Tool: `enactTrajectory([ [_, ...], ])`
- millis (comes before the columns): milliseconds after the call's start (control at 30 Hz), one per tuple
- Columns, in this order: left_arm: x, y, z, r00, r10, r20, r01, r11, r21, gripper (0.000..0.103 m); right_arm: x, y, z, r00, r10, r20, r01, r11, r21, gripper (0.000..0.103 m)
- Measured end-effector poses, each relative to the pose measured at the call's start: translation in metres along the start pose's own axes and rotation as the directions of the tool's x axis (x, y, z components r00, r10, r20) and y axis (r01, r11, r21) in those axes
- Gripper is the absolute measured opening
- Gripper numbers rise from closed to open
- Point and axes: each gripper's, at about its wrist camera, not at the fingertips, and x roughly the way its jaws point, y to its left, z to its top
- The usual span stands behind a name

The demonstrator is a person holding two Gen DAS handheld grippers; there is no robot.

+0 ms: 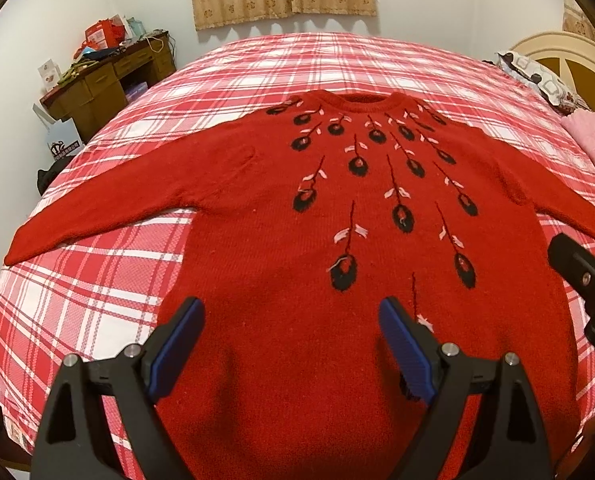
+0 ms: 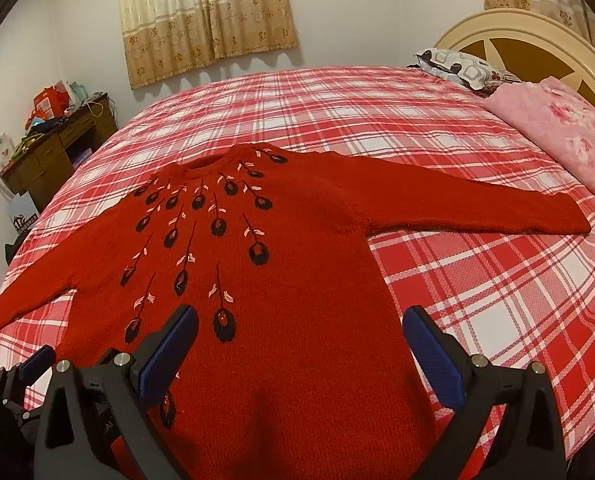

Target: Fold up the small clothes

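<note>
A red knitted sweater (image 1: 281, 200) with black and pink embroidered flowers lies flat, front up, on the bed, with both sleeves spread out to the sides. It also shows in the right wrist view (image 2: 305, 248). My left gripper (image 1: 293, 320) is open and empty above the sweater's lower left part. My right gripper (image 2: 301, 328) is open and empty above the lower right part, its right finger near the sweater's side edge. The right gripper's body shows in the left wrist view (image 1: 589, 280).
The bed has a red and white plaid sheet (image 1: 97, 300). A pink blanket (image 2: 557, 132) and a patterned pillow (image 2: 461, 66) lie by the headboard (image 2: 529, 40) at the right. A cluttered wooden desk (image 1: 109, 72) stands at the far left by the wall.
</note>
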Motion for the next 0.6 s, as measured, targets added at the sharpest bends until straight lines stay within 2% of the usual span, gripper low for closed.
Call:
enactTrajectory([
  [600, 0.0014, -0.0021, -0.001, 1.0, 0.018, -0.009, -0.018, 1.0, 0.008, 0.091, 0.002, -0.0016, 0.0, 1.0, 0.003, -0.012, -0.003, 1.0, 0.01, 0.102],
])
